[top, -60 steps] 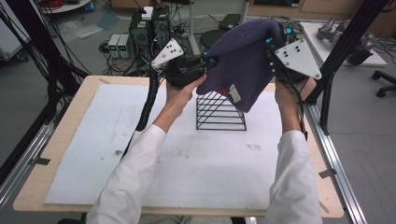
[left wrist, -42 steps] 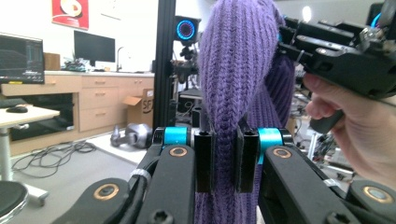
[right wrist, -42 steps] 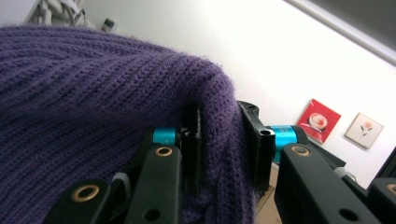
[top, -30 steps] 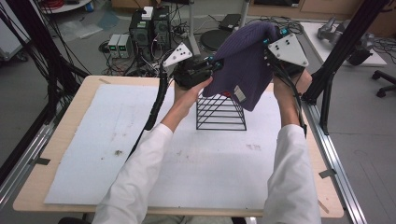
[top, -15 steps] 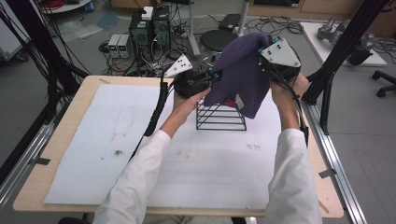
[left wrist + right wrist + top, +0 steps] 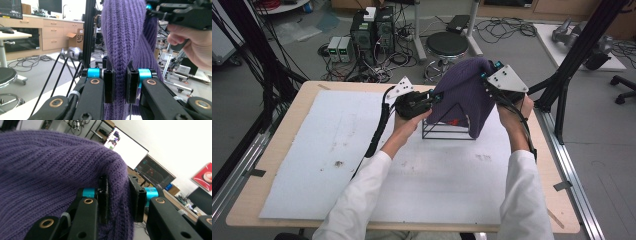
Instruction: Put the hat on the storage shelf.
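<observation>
High view: a person in white sleeves holds a purple knitted hat [image 6: 464, 100] stretched between two hand-held tools over a black wire rack [image 6: 447, 127], a small frame of thin rods with sloping sides that stands near the far edge of the worktop [image 6: 312, 90]. The hat, a thick ribbed knit with a small pale label on its hanging edge, drapes over the top of the rack and covers its peak, while the lower rods show beneath it. The left claw [image 6: 432, 97] grips the knit at its left side, and in the left gripper view the two black pads [image 6: 108, 86] are pressed tight on a bunched fold of the wool [image 6: 122, 50], with the other hand [image 6: 192, 47] and its tool close behind. The right claw [image 6: 486, 77] holds the hat's far upper edge; in the right gripper view its jaws are closed on a thick roll of the ribbed fabric [image 6: 50, 170]. Each tool carries a grey three-cornered plate on top and turquoise fittings at the jaws, and a black cable trails from the left one across the surface. A pale, scuffed sheet [image 6: 337, 145] covers most of the light wooden worktop, which sits in a frame of black struts. Beyond it lie a grey floor, a round black stool [image 6: 447, 45], boxes of electronics and tangled cables; the gripper views show wooden cabinets and lit monitors.
</observation>
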Tool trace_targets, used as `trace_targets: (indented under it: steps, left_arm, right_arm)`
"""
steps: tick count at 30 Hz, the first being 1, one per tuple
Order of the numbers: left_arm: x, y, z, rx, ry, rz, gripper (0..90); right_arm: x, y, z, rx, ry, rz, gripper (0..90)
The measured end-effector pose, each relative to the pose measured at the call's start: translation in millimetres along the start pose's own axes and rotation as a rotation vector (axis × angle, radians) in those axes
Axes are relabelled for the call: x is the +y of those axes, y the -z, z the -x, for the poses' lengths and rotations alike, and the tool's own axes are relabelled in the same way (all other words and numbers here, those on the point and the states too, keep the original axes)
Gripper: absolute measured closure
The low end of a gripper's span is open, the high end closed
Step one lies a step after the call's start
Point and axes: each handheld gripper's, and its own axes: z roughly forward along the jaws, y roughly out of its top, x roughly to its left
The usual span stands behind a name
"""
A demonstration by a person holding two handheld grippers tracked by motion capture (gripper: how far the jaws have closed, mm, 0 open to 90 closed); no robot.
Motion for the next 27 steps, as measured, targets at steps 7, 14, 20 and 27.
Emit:
trace_targets:
  steps: [7,14,20,27]
  left_arm:
    - [-18.1,6.9,-6.8,0.032,0.014,-0.008,81.3]
    - [-31.2,15.0,-11.0,0.052,0.019,-0.031,81.3]
    - [-41.8,17.8,-15.2,0.085,0.021,-0.065,81.4]
    - [-56.4,21.0,-21.2,0.106,0.043,-0.094,81.4]
  right_arm:
    - [-5.7,4.2,-11.2,0.050,0.044,0.019,73.1]
    - [-8.9,2.6,-22.9,0.091,0.075,0.011,72.7]
    - [-8.0,1.6,-29.9,0.122,0.128,-0.004,72.1]
    - [-10.5,-2.6,-37.9,0.179,0.153,-0.043,70.8]
